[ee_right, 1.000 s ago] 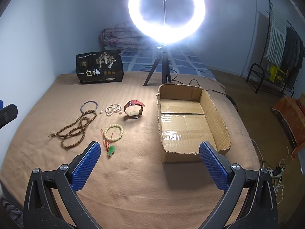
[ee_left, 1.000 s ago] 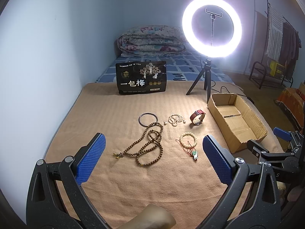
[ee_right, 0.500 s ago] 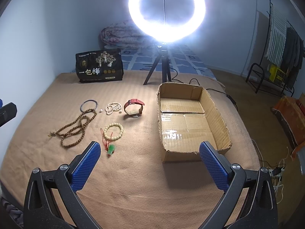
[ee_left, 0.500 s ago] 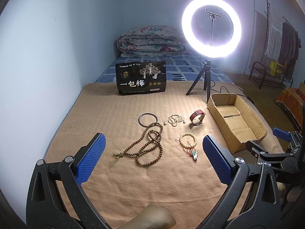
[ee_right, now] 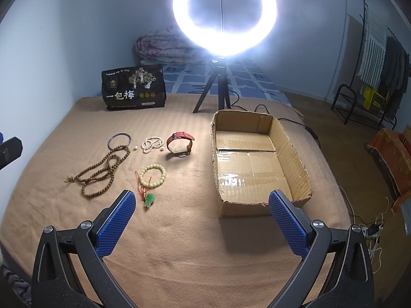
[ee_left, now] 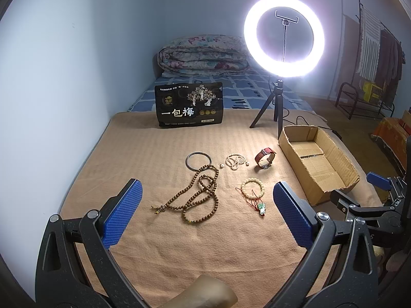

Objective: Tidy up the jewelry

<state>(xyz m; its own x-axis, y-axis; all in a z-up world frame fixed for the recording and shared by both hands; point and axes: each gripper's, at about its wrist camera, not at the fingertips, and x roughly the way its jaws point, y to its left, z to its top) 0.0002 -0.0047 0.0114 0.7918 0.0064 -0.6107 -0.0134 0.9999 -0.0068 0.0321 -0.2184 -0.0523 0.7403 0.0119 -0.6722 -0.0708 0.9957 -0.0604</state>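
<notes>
Jewelry lies on a tan blanket: a long brown bead necklace (ee_left: 197, 197) (ee_right: 102, 170), a dark bangle (ee_left: 198, 159) (ee_right: 119, 140), a small pearl strand (ee_left: 235, 160) (ee_right: 152, 144), a red-strap watch (ee_left: 265, 157) (ee_right: 179, 145), a cream bead bracelet (ee_left: 253, 187) (ee_right: 153, 175) and a green pendant on red cord (ee_left: 261, 207) (ee_right: 149, 199). An open, empty cardboard box (ee_left: 318, 161) (ee_right: 257, 159) sits to their right. My left gripper (ee_left: 206, 217) is open, near the necklace. My right gripper (ee_right: 203, 220) is open and empty, in front of the box.
A lit ring light on a tripod (ee_left: 283, 36) (ee_right: 223, 12) stands behind the box. A black snack bag (ee_left: 189, 104) (ee_right: 133, 87) stands at the back. A folded quilt (ee_left: 204, 55) lies behind it. A clothes rack (ee_right: 372, 59) stands at the right. The wall is on the left.
The right wrist view has shifted very slightly. Both grippers stay open and nothing on the blanket has moved.
</notes>
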